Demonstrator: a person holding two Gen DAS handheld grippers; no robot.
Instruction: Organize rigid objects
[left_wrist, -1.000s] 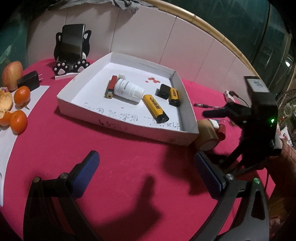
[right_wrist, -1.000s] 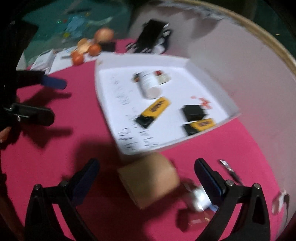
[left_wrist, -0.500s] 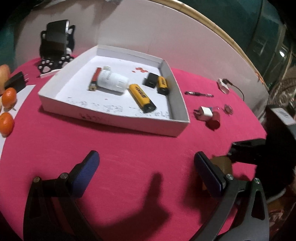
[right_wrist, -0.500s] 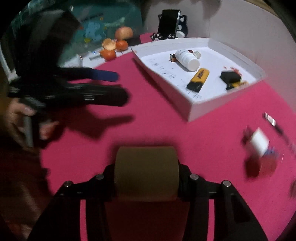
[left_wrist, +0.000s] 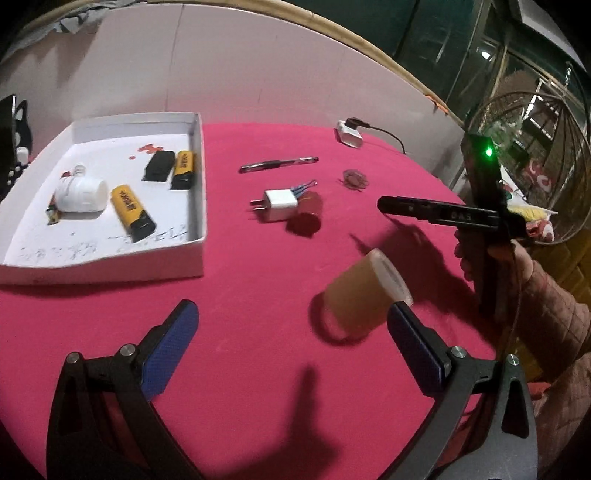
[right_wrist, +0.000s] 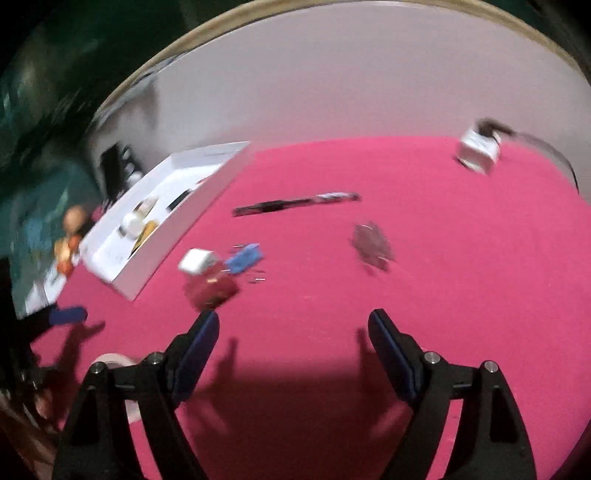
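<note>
A brown tape roll lies on its side on the red tablecloth, just beyond the right finger of my open left gripper; part of it shows in the right wrist view. My right gripper is open and empty; in the left wrist view it hovers right of the roll. The white tray holds a white bottle, two yellow lighters and a black block. A white plug, a red cap and a pen lie on the cloth.
A white charger with a cable sits at the far edge. A small dark round item lies right of the pen. Blue clips lie by the plug. Fruit sits beyond the tray. A wire basket stands at right.
My right gripper, shut on the tape roll half a second ago, has opened and let it go; the roll now lies on the cloth. Both grippers have swung to the right.
</note>
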